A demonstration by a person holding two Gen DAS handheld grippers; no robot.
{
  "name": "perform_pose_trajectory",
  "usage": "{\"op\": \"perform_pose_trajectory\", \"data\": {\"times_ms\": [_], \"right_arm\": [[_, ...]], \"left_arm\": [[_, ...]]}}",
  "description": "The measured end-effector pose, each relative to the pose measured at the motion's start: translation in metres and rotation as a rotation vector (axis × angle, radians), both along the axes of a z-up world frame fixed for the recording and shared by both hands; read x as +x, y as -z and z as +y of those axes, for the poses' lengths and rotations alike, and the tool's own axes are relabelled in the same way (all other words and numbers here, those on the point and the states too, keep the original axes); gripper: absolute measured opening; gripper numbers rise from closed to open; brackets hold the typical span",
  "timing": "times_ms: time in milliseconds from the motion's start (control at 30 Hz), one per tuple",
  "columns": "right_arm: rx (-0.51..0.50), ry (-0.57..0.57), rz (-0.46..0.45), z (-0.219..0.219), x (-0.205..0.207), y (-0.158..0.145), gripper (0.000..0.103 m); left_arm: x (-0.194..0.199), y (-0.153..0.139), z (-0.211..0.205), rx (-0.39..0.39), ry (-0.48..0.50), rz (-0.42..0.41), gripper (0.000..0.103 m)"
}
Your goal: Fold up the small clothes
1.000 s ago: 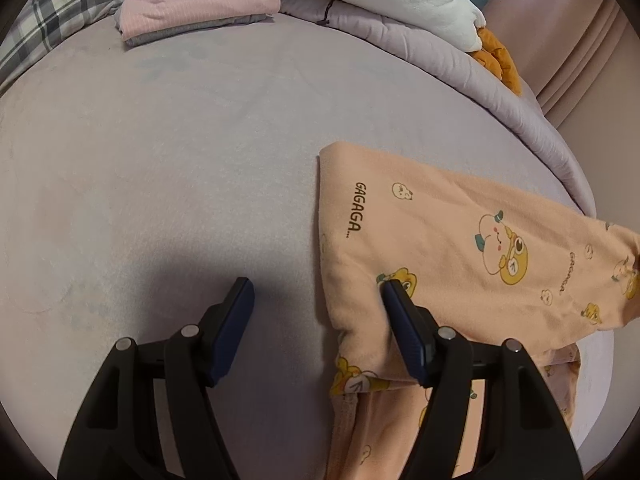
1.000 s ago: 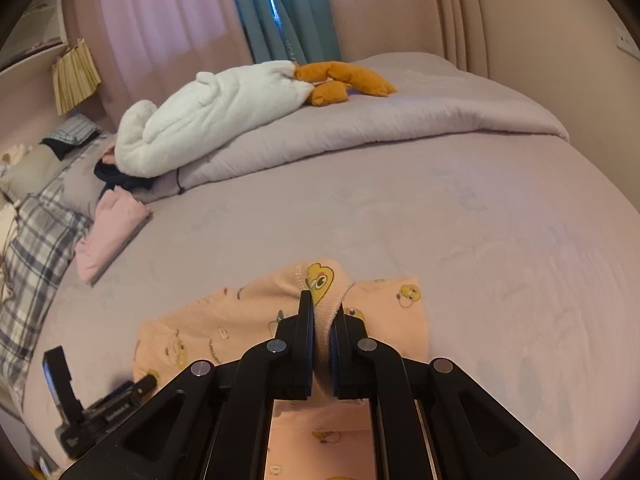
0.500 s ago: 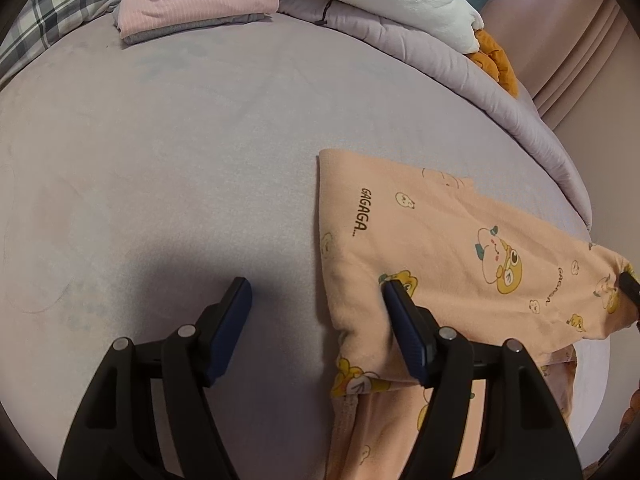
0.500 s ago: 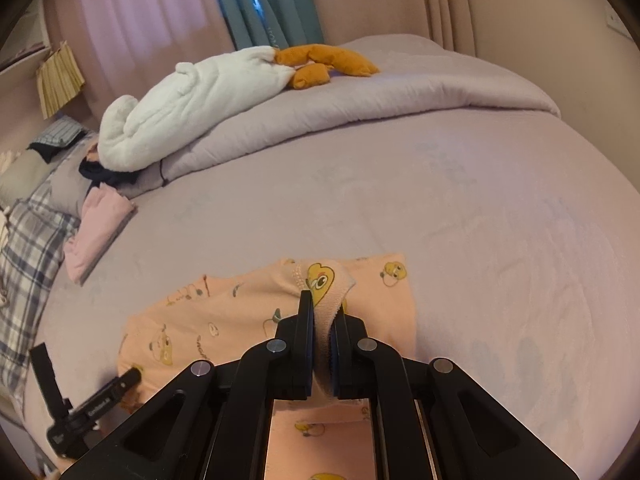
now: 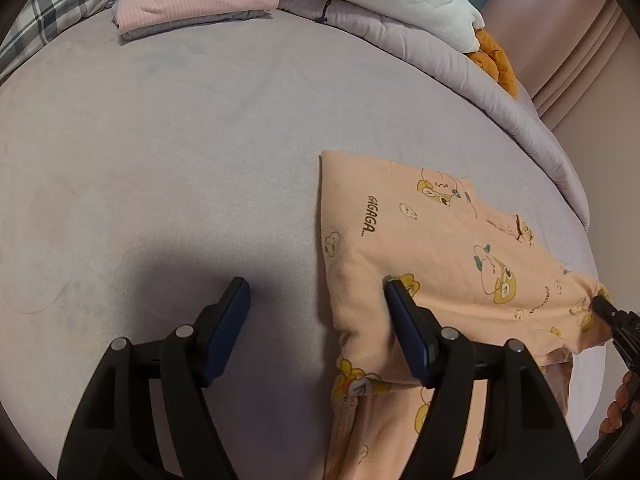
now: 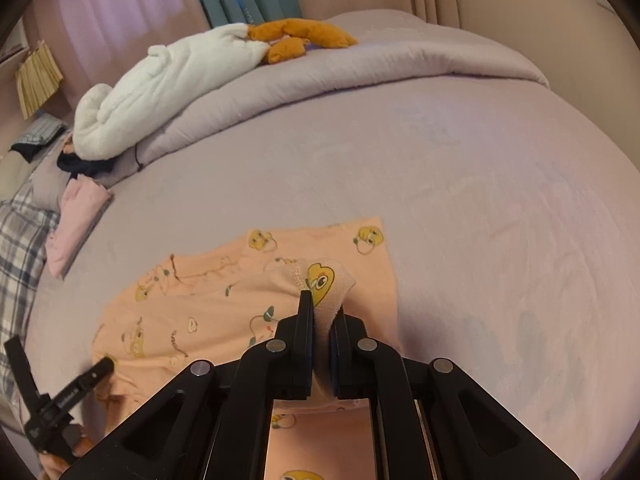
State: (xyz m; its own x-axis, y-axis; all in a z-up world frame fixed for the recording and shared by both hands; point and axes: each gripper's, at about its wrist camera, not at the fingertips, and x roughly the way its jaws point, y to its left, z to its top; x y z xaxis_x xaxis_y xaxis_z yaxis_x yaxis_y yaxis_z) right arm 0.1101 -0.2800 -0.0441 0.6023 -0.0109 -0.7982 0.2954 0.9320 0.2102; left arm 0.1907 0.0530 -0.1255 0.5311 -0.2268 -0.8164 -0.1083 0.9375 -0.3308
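Note:
A peach garment (image 5: 440,240) printed with cartoon ducks lies flat on the lilac bed (image 5: 180,140). My left gripper (image 5: 318,300) stands open above the garment's near left corner, its left finger (image 5: 236,308) over bare sheet and its right finger (image 5: 400,304) over the cloth. My right gripper (image 6: 320,312) is shut on a ribbed cuff of the same garment (image 6: 240,300), which folds up between its pads. The right gripper's tip (image 5: 608,312) shows at the garment's far right end. In the right wrist view the left gripper (image 6: 60,354) sits at the lower left.
A folded pink garment (image 5: 200,0) lies at the far side beside a plaid pillow (image 5: 52,8). A rolled lilac duvet (image 6: 360,72) carries a white plush blanket (image 6: 160,88) and an orange soft toy (image 6: 304,36). The bed's edge (image 5: 592,340) runs close on the right.
The right gripper has sunk with the cuff, laying that part of the garment lower over the rest; its tip now shows in the left wrist view. The left gripper has kept still.

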Motion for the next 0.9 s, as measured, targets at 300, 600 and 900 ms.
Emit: {"op": "perform_pose_trajectory", "data": {"times_ms": [300,600,900], "right_arm": [[0.007,0.009,0.048,-0.009,0.001,0.018,0.007],[-0.059,-0.019,0.072,-0.008,0.014,0.026,0.007],[-0.163,0.050,0.065,-0.020,0.011,0.016,0.008]], "left_arm": [[0.001,0.000,-0.002,0.025,-0.006,-0.013,0.072],[0.004,-0.001,0.001,0.021,0.030,0.006,0.072],[-0.006,-0.004,-0.005,0.055,0.078,0.033,0.072]]}}
